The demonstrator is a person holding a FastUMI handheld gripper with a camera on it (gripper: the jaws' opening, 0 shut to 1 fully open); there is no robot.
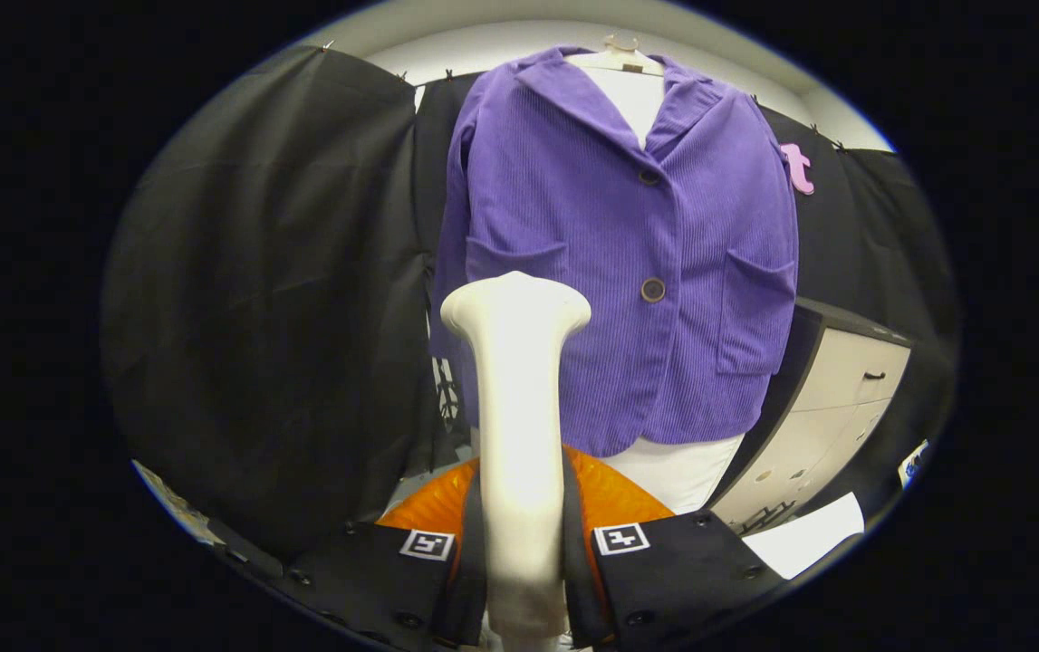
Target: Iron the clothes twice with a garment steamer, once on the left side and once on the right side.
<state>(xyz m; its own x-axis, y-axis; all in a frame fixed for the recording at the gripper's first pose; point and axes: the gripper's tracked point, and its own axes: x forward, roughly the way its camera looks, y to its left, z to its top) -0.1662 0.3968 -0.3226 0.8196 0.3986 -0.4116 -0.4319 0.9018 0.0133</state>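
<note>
A purple corduroy jacket (628, 263) with two brown buttons hangs on a white mannequin torso (678, 471) straight ahead. The cream garment steamer (519, 426) stands upright between my two fingers, and both press on its handle. Its flared head (515, 306) sits in front of the jacket's lower left panel, just below the left pocket; whether it touches the cloth I cannot tell. My gripper (521, 552) is shut on the steamer's handle. An orange part (614, 498) shows behind the fingers.
A white cabinet with drawers (832, 407) stands to the right of the mannequin. A white sheet of paper (809, 534) lies low on the right. Black cloth (274, 317) hangs on the left and behind the jacket.
</note>
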